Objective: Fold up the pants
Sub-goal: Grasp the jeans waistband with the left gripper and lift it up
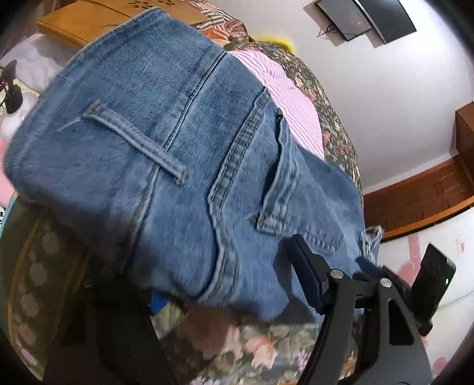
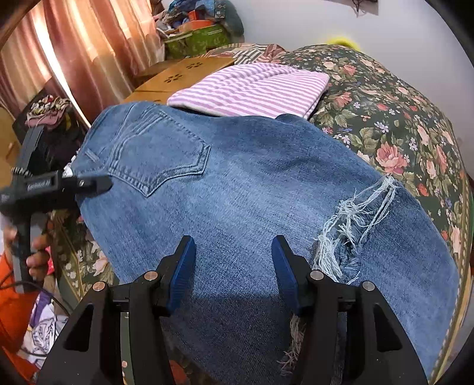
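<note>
Blue denim pants [image 2: 237, 183] lie folded on a floral bedspread [image 2: 394, 124], back pocket at the left, ripped knee [image 2: 352, 225] at the right. My right gripper [image 2: 234, 266] is open just above the near part of the pants, empty. In the left wrist view the waist end of the pants [image 1: 166, 142] fills the frame, lifted and blurred. Only one blue-padded finger [image 1: 308, 272] of my left gripper shows, against the denim; the other is hidden under it. From the right wrist view my left gripper [image 2: 97, 183] sits at the waistband edge.
A folded pink-and-white striped garment [image 2: 251, 88] lies on the bed just beyond the pants. A wooden board [image 2: 177, 77] sits behind it. Curtains [image 2: 89, 44] and piled clutter stand at the left. A wall TV [image 1: 367, 17] hangs above the bed.
</note>
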The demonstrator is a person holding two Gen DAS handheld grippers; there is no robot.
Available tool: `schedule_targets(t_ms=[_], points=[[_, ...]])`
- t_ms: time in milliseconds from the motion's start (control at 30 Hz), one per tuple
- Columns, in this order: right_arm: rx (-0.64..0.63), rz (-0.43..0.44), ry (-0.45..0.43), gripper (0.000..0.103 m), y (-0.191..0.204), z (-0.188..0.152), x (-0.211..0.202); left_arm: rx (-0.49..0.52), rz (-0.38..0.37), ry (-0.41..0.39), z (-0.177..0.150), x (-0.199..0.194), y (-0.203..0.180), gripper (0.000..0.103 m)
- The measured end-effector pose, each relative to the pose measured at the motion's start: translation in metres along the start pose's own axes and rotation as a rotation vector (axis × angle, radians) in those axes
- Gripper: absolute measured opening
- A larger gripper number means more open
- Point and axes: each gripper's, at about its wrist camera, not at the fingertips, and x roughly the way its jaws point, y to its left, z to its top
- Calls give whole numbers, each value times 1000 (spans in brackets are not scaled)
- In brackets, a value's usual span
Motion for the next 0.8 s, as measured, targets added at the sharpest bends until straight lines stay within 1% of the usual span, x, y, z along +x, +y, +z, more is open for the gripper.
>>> schedule_targets(t_ms=[133,233,300,367,500,533,567,600,667,733,800], points=[[-1,15,8,52,-1,-1,0,-46,-19,-42,7,8,4,71],[5,18,8,52,-2,0,2,-83,-6,-69,11,9,7,70],[1,17,10,52,-2,1,2,-101,17,-94,12,8,9,62],[-1,18,11,52,-2,2,2,-89,52,-111,13,6,8,49],[28,38,3,51,-3,4,0,5,114,-137,8,3,-7,37],[41,53,-1,51,-5,5,-2,49,141,-150,7,1,-15,34],[53,76,-10,51,-5,6,-5,114,181,-172,4,-4,-27,31],[62,93,-28,51,-6,6,-11,145,200,-184,4,-5,-34,30],[65,90,-64,51,-5,6,-23,235,255,-223,0,-13,-53,27],[68,81,-105,51,-8,7,-39,294,278,-248,-2,-22,-66,25],[90,64,-147,51,-17,6,-56,334,284,-267,-4,-32,-76,25]])
